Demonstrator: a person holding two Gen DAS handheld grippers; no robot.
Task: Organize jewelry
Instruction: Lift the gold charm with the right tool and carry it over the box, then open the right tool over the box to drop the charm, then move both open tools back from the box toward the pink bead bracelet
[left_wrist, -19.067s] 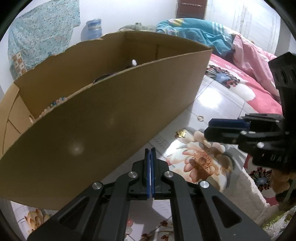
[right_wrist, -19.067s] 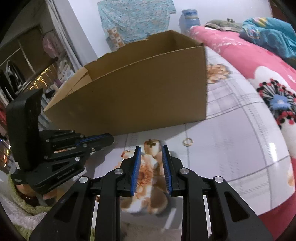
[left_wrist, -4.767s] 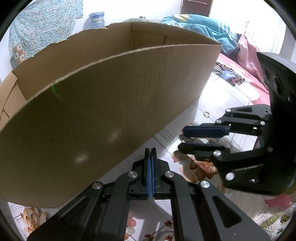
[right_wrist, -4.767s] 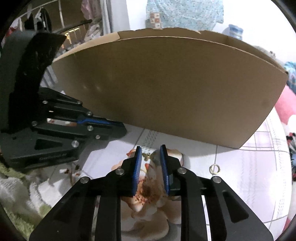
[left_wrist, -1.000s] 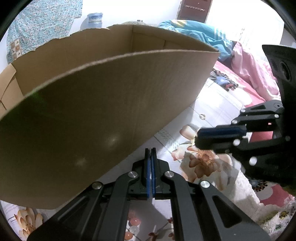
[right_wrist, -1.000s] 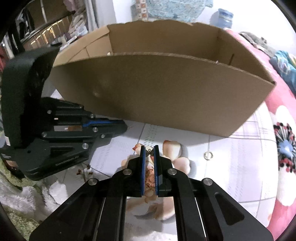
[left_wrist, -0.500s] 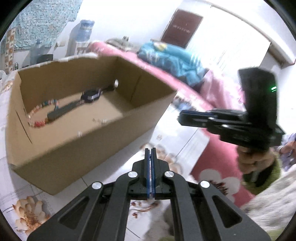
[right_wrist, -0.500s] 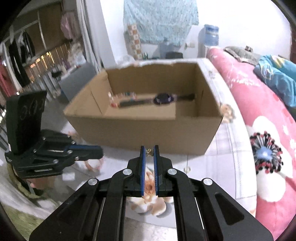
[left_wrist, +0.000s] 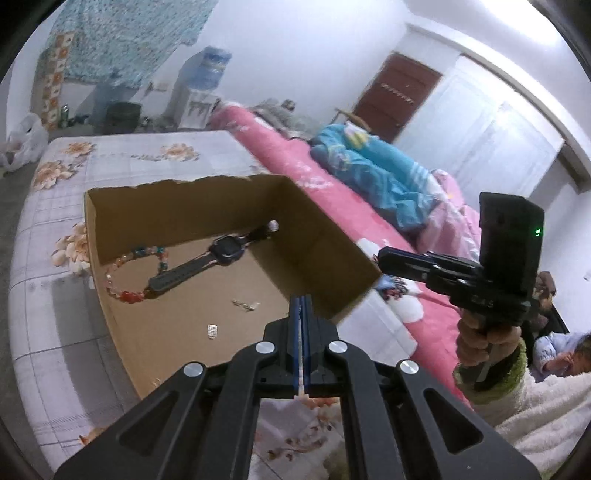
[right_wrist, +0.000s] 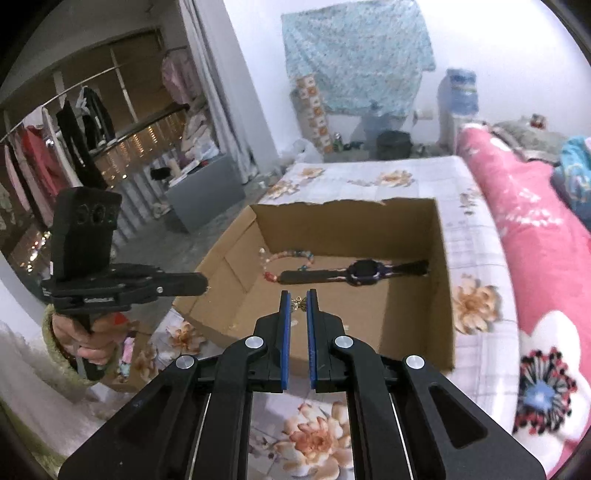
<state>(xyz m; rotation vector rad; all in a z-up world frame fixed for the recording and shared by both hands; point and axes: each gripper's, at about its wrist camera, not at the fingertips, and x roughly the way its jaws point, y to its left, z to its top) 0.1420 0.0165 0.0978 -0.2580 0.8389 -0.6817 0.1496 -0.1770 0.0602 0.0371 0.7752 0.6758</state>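
Left wrist: left tongs (left_wrist: 301, 300) pressing together, empty, over cardboard box (left_wrist: 354, 291) holding wristwatch (left_wrist: 225, 252) and bead bracelet (left_wrist: 125, 295). Right wrist: right tongs (right_wrist: 298, 301) clamping small gold charm (right_wrist: 298, 303) above the box on the bed (right_wrist: 476, 258).

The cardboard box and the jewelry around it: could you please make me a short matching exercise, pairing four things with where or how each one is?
Things:
1. watch
2. bead bracelet
3. small gold charm
4. left gripper

States:
A. pinched at the tips of the right gripper
B. jaws shut with nothing between them
C. lying flat in the cardboard box, strap stretched out
D. curled on the box floor beside the strap's end

Pairs: 1-C, 2-D, 3-A, 4-B
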